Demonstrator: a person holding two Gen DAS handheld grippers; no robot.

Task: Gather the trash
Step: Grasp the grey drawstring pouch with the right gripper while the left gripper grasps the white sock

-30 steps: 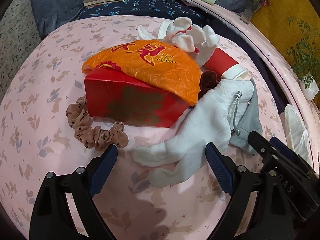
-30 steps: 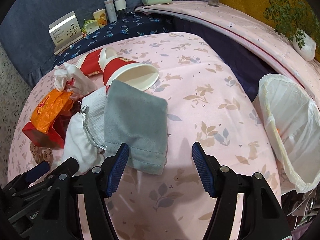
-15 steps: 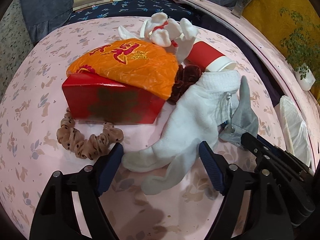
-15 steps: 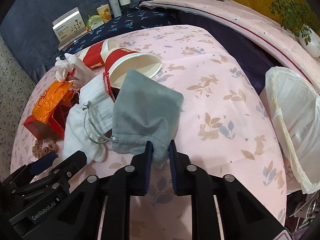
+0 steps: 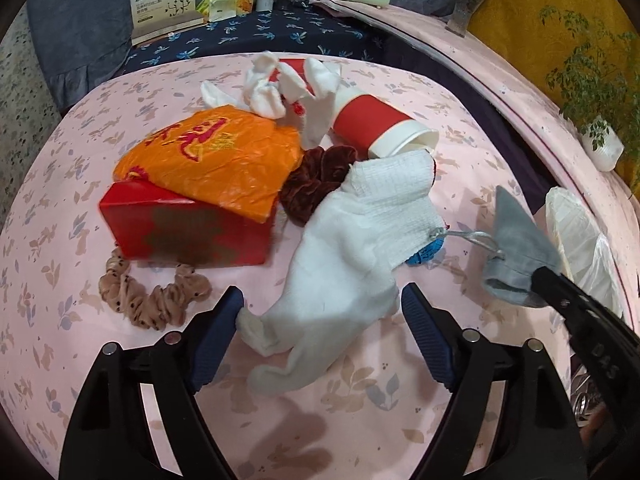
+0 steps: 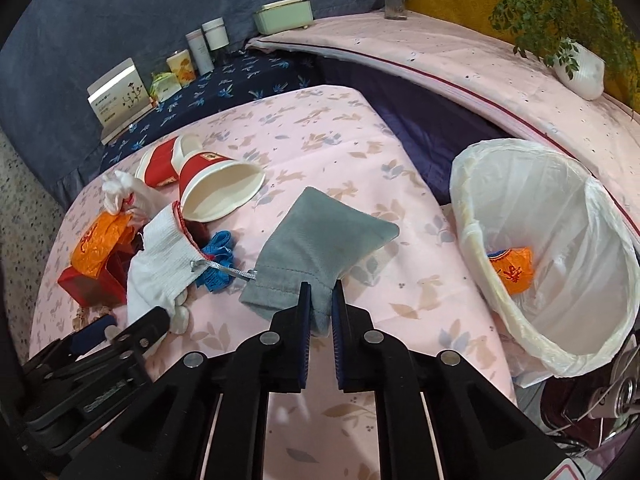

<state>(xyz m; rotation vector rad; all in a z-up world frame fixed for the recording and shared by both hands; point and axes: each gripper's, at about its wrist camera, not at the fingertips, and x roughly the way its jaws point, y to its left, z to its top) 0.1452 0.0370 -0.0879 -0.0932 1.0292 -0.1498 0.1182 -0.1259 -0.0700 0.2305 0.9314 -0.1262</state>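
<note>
**Right wrist view: pouch gripped, bin to the right**

Right gripper (image 6: 320,312) is clamped on the hem of the grey pouch (image 6: 320,240), whose long axis runs away from the jaws, closed end pointing forward-right. The lined bin (image 6: 560,240) stands near, to the right. Left gripper (image 5: 320,320) is spread wide around the white glove (image 5: 340,280).

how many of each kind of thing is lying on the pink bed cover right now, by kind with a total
red paper cups: 2
white gloves: 2
scrunchies: 2 (tan spotted, dark red)
red box: 1
orange plastic bag: 1
grey drawstring pouch: 1
blue crumpled scrap: 1
total: 10
</note>
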